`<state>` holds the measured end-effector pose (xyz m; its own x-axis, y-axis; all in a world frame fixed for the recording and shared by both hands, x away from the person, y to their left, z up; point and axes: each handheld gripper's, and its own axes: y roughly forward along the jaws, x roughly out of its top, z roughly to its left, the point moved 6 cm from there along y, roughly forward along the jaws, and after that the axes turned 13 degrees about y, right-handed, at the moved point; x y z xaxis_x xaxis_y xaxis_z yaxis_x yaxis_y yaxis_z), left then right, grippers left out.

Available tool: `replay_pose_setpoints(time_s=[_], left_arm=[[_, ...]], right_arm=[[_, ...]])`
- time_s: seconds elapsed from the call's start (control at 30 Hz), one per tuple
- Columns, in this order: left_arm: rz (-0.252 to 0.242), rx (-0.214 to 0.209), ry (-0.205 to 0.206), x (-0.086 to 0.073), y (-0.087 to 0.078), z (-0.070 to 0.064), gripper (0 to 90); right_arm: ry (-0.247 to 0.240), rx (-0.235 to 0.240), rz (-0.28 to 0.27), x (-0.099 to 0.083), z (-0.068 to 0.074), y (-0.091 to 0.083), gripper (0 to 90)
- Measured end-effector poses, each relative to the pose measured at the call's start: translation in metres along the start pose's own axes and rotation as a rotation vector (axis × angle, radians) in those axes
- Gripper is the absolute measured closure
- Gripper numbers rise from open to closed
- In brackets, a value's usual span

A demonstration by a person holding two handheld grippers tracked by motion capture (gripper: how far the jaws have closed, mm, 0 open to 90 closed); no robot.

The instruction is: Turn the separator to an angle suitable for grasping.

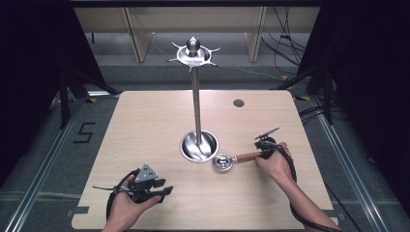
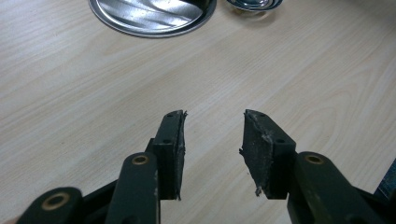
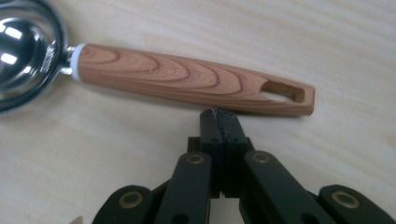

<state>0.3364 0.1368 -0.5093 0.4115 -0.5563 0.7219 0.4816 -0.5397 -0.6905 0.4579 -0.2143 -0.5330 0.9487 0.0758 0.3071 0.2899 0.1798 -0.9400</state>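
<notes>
Right gripper view: scoop [image 3: 140,74] lies flat on the bench [image 3: 327,42]. Bowl cut off at the left edge, polished metal, bright reflections. White collar joins bowl to a wood-grain handle with a slotted hole at the free end. Faint embossed lettering along the handle, not legible. Right claw [image 3: 218,115] has its jaws pressed together with nothing between them; the tips sit just beside the handle's near edge, and I cannot tell if they touch it.

High view: scoop [image 1: 232,159] sits right of centre on the bench [image 1: 145,125], bowl just beside the round base of a tall metal stand [image 1: 197,111]. Handle points toward the right hand [image 1: 273,162], which partly hides the handle's end and the right claw [image 1: 261,153]. Stand's top is a small dish with a knob and thin prongs; detail too small to read. Dark round spot on the bench surface behind, nature unclear. A "5" marked on the floor [image 1: 84,131] at left.

Left claw [image 1: 167,190] rests near the front left of the bench, held by the left hand [image 1: 128,198]. Left gripper view: jaws apart, wide gap, nothing held; pad [image 2: 259,144] edges frayed. Stand's base [image 2: 149,16] cut off at the top.
</notes>
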Motion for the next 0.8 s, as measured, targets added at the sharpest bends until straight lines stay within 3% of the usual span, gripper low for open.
replay_pose_setpoints(time_s=[0.03,0.1,0.2,0.23,0.3,0.4,0.5,0.53,0.67,0.8], left_arm=[[-0.007,-0.006,-0.005,0.001,0.000,-0.001,58.0],[0.003,-0.013,0.009,0.000,-0.001,0.000,58.0],[0.003,0.005,0.005,0.000,0.000,0.000,58.0],[0.002,-0.007,0.001,0.000,0.000,0.000,58.0],[-0.003,-0.006,0.002,0.001,0.000,-0.001,58.0],[0.000,-0.006,0.002,0.000,0.000,0.000,57.9],[-0.003,-0.010,-0.001,0.001,0.000,-0.001,57.9],[0.003,-0.012,0.007,0.000,0.000,0.000,57.9],[0.000,-0.011,0.005,0.001,0.000,0.000,58.1],[-0.002,-0.017,0.002,0.001,0.000,0.001,58.0]], right_arm=[[-0.016,-0.019,-0.023,0.007,-0.002,0.004,90.0],[-0.020,-0.026,-0.019,0.009,-0.002,0.005,90.0],[0.001,-0.028,-0.026,0.017,-0.001,0.007,90.0],[0.042,-0.016,-0.013,0.019,0.002,0.007,90.0],[0.035,-0.018,-0.022,0.023,0.001,0.009,90.0],[0.066,-0.005,-0.030,0.028,0.003,0.011,90.0],[0.055,-0.005,-0.056,0.033,0.003,0.014,90.0],[0.080,0.007,-0.046,0.034,0.006,0.013,90.0],[0.091,0.028,-0.063,0.041,0.008,0.017,90.0],[0.109,0.033,-0.076,0.043,0.007,0.017,85.3]])
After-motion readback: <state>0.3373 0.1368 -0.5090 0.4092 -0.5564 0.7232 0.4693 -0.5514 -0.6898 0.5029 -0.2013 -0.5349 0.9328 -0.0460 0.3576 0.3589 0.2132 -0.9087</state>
